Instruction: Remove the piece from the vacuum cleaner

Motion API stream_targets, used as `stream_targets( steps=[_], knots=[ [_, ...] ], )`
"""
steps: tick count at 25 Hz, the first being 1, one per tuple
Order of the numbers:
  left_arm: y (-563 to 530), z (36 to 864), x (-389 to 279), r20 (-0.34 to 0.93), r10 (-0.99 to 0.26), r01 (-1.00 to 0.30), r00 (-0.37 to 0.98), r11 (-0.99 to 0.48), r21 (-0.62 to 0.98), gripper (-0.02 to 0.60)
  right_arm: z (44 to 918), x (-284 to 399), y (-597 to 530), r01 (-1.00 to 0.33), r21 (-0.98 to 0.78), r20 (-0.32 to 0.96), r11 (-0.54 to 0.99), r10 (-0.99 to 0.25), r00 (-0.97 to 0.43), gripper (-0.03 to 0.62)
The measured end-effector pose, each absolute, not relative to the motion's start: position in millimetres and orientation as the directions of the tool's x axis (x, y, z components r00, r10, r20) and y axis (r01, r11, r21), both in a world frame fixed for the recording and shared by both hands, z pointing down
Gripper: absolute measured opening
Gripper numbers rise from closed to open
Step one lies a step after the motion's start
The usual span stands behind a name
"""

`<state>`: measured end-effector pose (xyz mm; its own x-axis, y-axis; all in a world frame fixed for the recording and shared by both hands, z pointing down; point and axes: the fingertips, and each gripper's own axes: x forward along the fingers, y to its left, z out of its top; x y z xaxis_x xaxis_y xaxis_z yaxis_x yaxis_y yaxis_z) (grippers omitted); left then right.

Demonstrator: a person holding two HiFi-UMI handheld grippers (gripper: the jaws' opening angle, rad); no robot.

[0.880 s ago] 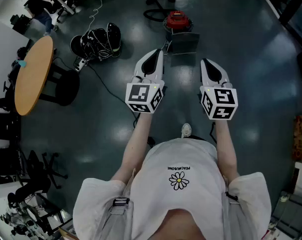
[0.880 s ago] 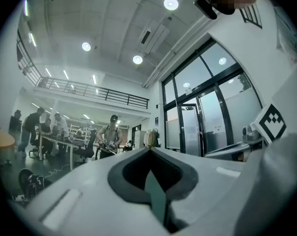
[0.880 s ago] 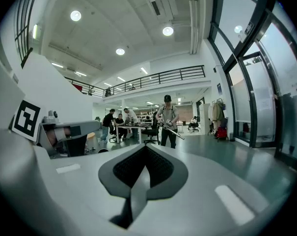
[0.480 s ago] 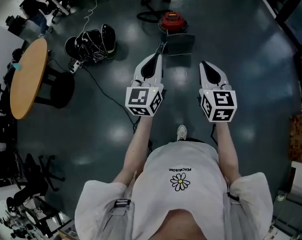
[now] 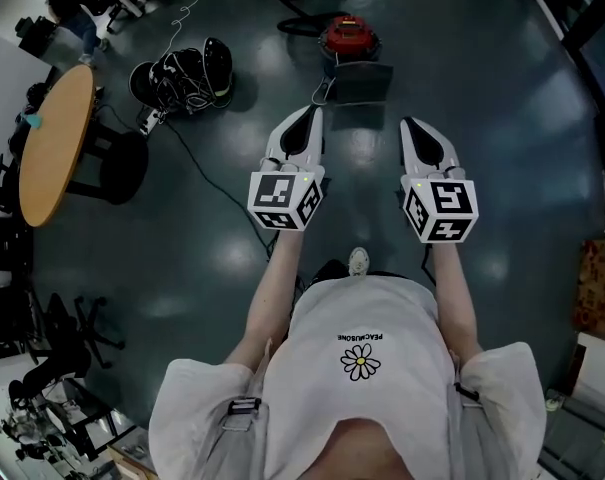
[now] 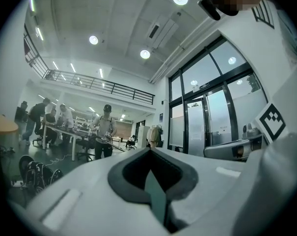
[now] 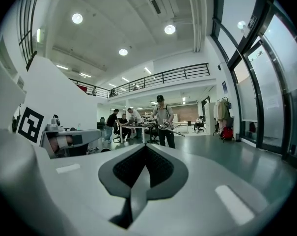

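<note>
A red vacuum cleaner (image 5: 347, 35) stands on the dark floor ahead, with a black hose (image 5: 296, 28) curling off to its left. A dark rectangular piece (image 5: 361, 83) lies just in front of it. My left gripper (image 5: 305, 120) and right gripper (image 5: 423, 130) are held side by side in the air, pointing level toward the vacuum and well short of it. Both are shut with nothing between the jaws; the left gripper (image 6: 148, 154) and the right gripper (image 7: 144, 149) show their pads meeting in their own views.
A round wooden table (image 5: 52, 143) stands at the left, with a black bundle of gear and cables (image 5: 182, 76) on the floor beside it. Office chairs (image 5: 77, 333) stand lower left. A person (image 7: 163, 119) stands far ahead; glass doors (image 6: 207, 122) are on the right.
The person holding the grippers has shifted a foot slightly and the view has drifted a little. Both grippers keep the same level, shut pose.
</note>
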<state>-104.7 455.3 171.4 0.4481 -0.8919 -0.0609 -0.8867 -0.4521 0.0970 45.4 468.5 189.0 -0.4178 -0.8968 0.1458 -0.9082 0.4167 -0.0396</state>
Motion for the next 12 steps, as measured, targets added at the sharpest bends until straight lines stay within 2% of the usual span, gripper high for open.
stream_targets(
  steps=[5,12],
  knots=[
    [454,172,-103,-0.047,-0.898,-0.894,0.438,-0.441,0.082,0.001,187,57,463,-0.909,-0.068,0.117,0.412,-0.901,-0.417,0.025],
    [422,189,-88,0.003,-0.889,-0.886,0.458,-0.457,0.074,0.002,214,85,437,-0.921,-0.148,0.153,0.361,-0.911,-0.382,0.025]
  ],
)
